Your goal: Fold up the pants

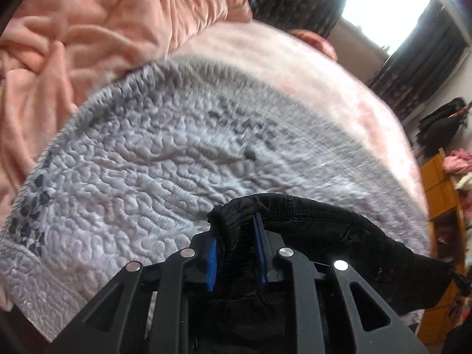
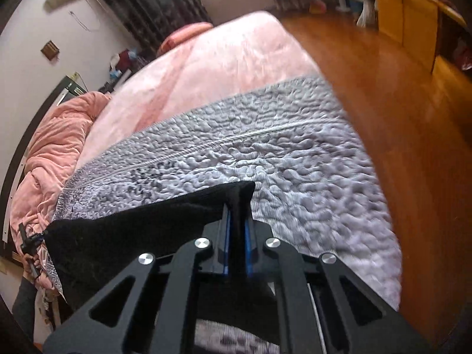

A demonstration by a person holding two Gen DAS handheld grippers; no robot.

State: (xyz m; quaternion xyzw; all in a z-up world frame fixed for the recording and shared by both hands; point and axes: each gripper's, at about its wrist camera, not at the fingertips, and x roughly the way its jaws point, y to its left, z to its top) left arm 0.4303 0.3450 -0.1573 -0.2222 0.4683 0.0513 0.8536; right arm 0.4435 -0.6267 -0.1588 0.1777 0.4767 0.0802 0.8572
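black pants (image 1: 324, 230) pinched in both tools, seemingly lifted.

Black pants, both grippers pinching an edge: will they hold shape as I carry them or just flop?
Probably flop: the black pants sag in a loose span away from the right gripper. At the left gripper the cloth bunches thickly between the pads, so it looks soft and somewhat heavy. The grey quilted cover is bumpy, so dragging may snag.
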